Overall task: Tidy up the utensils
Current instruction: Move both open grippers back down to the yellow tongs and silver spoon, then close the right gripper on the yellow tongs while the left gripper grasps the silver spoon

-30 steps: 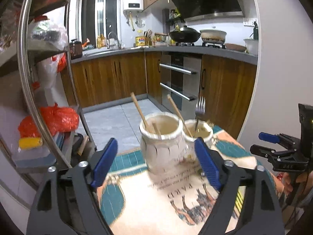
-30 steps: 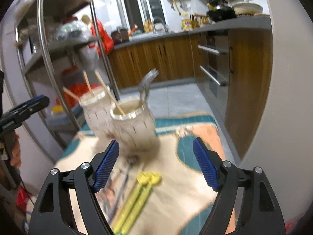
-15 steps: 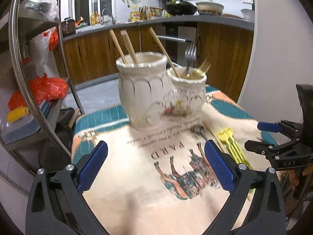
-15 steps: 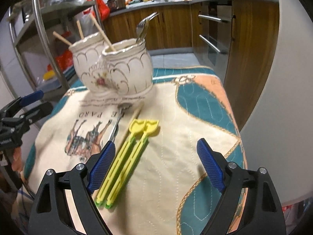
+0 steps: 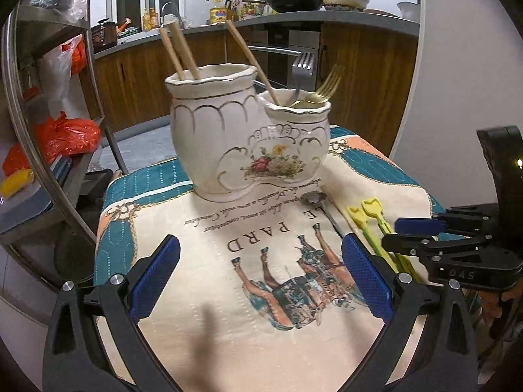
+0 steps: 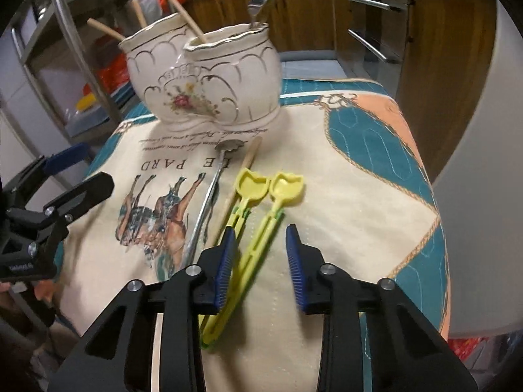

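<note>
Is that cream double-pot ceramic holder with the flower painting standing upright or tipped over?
Upright. The cream ceramic holder sits flat on the printed tablecloth, both mouths facing up, with wooden chopsticks and forks leaning inside.

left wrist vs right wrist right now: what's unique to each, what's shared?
Left wrist only: the gold fork in the holder's smaller pot and the open left gripper over bare cloth.

Right wrist only: the loose chopstick on the cloth, and the right gripper, jaws just narrowed around the yellow tongs' handles, not visibly pressing.

Both: the ceramic holder, steel spoon, yellow tongs.
</note>
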Motion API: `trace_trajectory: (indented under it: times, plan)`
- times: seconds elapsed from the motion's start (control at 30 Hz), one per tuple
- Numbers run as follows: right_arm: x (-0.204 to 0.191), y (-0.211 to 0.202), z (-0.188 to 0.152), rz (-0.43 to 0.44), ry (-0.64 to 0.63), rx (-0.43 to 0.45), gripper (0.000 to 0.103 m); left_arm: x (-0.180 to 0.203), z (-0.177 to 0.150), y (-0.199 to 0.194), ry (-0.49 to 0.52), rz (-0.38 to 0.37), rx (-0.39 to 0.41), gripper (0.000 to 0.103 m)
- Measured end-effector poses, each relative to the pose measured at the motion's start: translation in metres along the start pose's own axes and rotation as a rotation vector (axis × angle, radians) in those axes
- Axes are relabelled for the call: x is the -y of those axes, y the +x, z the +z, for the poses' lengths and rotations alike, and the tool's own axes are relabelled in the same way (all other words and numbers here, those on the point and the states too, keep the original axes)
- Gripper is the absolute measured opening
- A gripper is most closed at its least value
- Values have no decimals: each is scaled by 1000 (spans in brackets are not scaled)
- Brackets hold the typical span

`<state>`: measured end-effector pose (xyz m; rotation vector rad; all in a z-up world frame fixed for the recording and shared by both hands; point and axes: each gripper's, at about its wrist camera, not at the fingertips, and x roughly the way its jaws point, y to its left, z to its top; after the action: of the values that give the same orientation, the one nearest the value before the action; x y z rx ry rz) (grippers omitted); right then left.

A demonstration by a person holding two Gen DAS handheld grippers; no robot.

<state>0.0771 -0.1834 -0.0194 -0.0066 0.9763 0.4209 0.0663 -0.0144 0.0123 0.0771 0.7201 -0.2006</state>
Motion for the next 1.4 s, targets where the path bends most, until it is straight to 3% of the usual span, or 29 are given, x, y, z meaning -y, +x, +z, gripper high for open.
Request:
trace_trajectory:
  times: [0.07,0.1,0.13,0.43,0.7,0.87,0.97,1.07,1.23,1.3,1.4]
  plan:
    - [-1,2,3,6,-11,-14,29,5,1,2,0,-15,-9,97]
    - [0,2,5,1,-19,-21,18,8,2,4,3,-19,-13,97]
    - [3,4,6,0,-15,-33,17,13,3,5,10,-22,-15,97]
    - [21,-7,1,-1,-20,7,11,39,8,28,4,-40,-78,95]
    - [30,-10,-4,2,-41,30,11,55,2,53,-7,-61,-176,58]
    - [32,-9,-5,16,-37,36,11,65,3,59,14,-37,-180,54]
    - [33,-9,-6,18,-37,37,11,68,5,65,28,-9,-194,35]
    - [32,-9,-7,28,-40,35,11,64,7,67,31,-38,-199,11]
    - [30,-9,-5,40,-62,21,11,54,7,63,69,-97,-216,10]
    - [30,-7,-5,43,-72,4,11,49,4,59,103,-105,-234,4]
    - [28,-7,-3,34,-105,-18,18,38,-1,52,147,-107,-257,3]
